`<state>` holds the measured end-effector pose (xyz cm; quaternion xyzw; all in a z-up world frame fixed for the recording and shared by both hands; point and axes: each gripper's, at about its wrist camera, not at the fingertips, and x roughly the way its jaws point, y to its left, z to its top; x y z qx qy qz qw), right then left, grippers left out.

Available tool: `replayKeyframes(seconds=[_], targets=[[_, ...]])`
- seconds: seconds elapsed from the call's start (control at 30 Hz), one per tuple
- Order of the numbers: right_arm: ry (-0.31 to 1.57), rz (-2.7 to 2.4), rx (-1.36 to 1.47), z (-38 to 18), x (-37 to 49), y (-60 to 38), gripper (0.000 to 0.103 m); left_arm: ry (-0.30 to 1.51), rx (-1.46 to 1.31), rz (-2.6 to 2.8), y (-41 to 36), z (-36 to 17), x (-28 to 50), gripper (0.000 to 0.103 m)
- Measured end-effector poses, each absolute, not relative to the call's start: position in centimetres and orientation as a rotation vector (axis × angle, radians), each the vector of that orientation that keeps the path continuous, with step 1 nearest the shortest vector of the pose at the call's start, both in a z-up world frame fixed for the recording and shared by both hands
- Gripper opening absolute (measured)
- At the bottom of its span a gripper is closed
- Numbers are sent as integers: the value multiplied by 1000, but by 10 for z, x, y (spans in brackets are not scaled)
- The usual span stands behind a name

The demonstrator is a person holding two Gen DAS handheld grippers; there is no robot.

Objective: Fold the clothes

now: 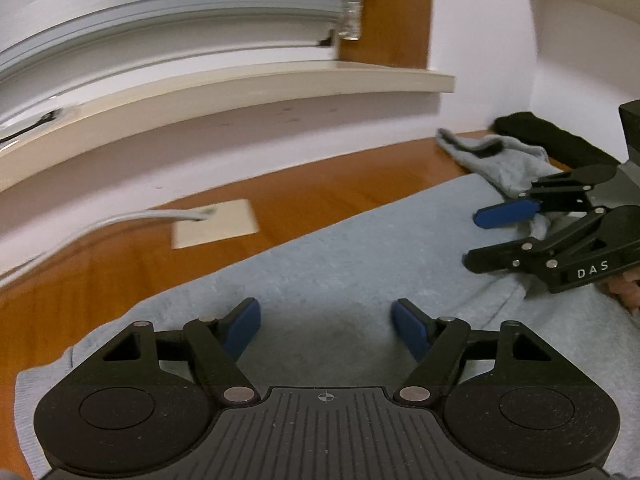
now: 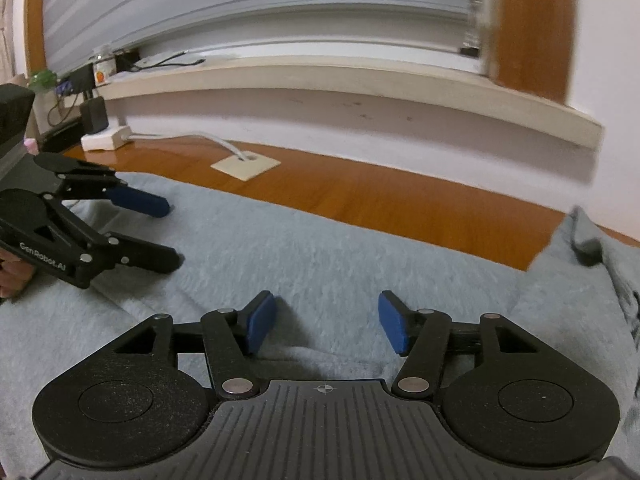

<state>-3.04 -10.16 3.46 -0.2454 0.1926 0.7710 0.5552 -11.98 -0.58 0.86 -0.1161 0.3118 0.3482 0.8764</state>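
Note:
A light blue-grey fleece garment [image 1: 320,248] [image 2: 320,248] lies spread flat on the wooden tabletop [image 1: 120,272] [image 2: 400,196]. My left gripper [image 1: 326,328] hovers low over its near part, open, with only flat cloth under the blue pads [image 1: 242,328]. It also shows at the left edge of the right wrist view, as the left gripper [image 2: 172,232] with its jaws apart. My right gripper [image 2: 327,320] is open over the same garment, nothing pinched between its pads [image 2: 394,322]. From the left wrist view the right gripper [image 1: 486,238] stands to the right, over a raised fold.
A crumpled grey garment [image 1: 500,156] and a black one [image 1: 548,136] lie at the table's far right, by the wall. A cream cable plate [image 1: 216,224] [image 2: 246,166] with a white cord sits beyond the garment. A power strip [image 2: 106,138] and a window sill [image 2: 360,76] lie behind.

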Motion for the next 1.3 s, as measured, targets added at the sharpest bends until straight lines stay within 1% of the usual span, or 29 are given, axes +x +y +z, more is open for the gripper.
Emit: replayKeyframes(seconds=[0.2,0.37,0.47,0.53,0.6,0.63,0.7,0.8,0.97,1.0,1.03,1.07,1.1,1.13,1.23,1.3], targets=[[450,1868,-590,33,-66,-73,58,654,-250,788,4,16,-155,80],[421,1880,-577,36,-81,-78,59,662,-266,805,-3,21,-166,84],[404,1873,-523,49,-66,-92,59,664,-287,796,0,31,-170,85],[388,1849,-496,62,-48,-98,59,627,-290,785,5,47,-177,87],[368,1802,-483,78,-26,-99,60,590,-272,790,12,63,-184,102],[354,1765,-484,86,-13,-97,62,579,-254,792,17,71,-187,103],[356,1694,-500,94,8,-85,63,558,-221,795,27,83,-191,103],[380,1586,-534,98,38,-61,63,545,-221,790,49,86,-195,103],[517,1461,-615,71,66,-16,62,514,-234,719,70,68,-190,103],[533,1456,-614,68,69,-13,57,511,-231,702,71,63,-189,103],[549,1453,-605,66,72,-12,42,510,-232,683,72,58,-187,103],[565,1455,-585,69,76,-14,33,508,-241,666,73,53,-187,103],[572,1457,-563,75,78,-18,19,506,-250,648,74,49,-187,103],[557,1449,-549,83,79,-25,12,502,-262,631,75,45,-187,103],[455,1391,-548,111,78,-52,11,462,-314,604,79,42,-194,103],[383,1322,-550,132,83,-80,11,454,-301,615,78,43,-195,103]])
